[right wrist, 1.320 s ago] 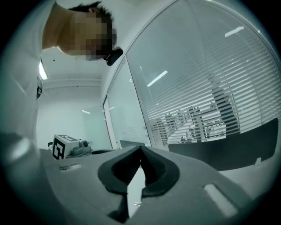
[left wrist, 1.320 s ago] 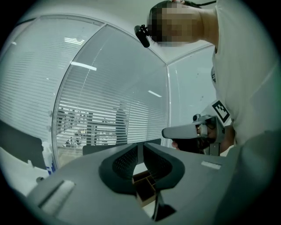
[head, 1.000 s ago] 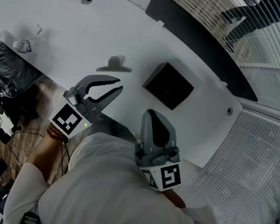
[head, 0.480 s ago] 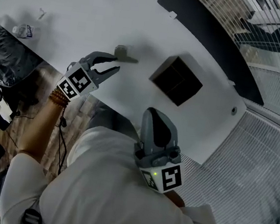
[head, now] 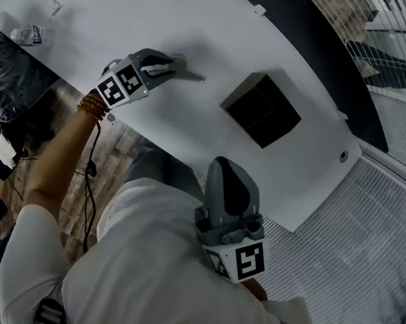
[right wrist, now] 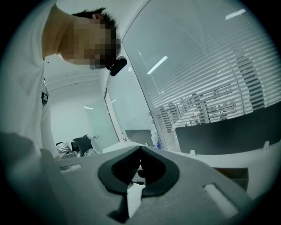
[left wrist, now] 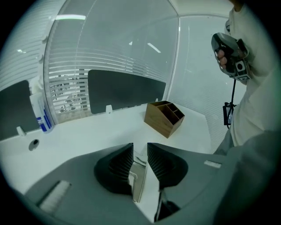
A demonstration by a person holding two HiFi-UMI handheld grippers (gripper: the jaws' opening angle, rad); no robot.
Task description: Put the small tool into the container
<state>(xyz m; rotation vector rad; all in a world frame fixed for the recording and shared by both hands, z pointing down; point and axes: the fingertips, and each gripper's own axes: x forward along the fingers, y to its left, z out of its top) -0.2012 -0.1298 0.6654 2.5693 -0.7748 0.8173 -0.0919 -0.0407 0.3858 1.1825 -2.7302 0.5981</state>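
Note:
The small tool (head: 190, 76), a flat grey metal clip, lies on the white table (head: 120, 4) left of the container. My left gripper (head: 173, 63) has reached it. In the left gripper view the tool (left wrist: 138, 178) stands between the ribbed pads (left wrist: 118, 165), and a gap shows on the right side, so the left gripper (left wrist: 139, 154) is open around it. The container (head: 263, 110) is a dark wooden organiser with compartments, and the same container (left wrist: 164, 117) stands ahead and to the right of the jaws. My right gripper (head: 226, 170) is held near my chest, and the right gripper (right wrist: 139, 151) is shut and empty.
A crumpled plastic bottle (head: 27, 34) lies at the table's left edge. A blue-and-white bottle (left wrist: 38, 112) and a cable grommet (left wrist: 33, 144) are at the far left. A dark divider panel (head: 308, 52) runs along the table's back edge. Black bags (head: 5, 77) sit beyond the near-left edge.
My left gripper has moved from the table's near edge forward to the small tool, and its jaws now straddle it. The right gripper has stayed by my chest.

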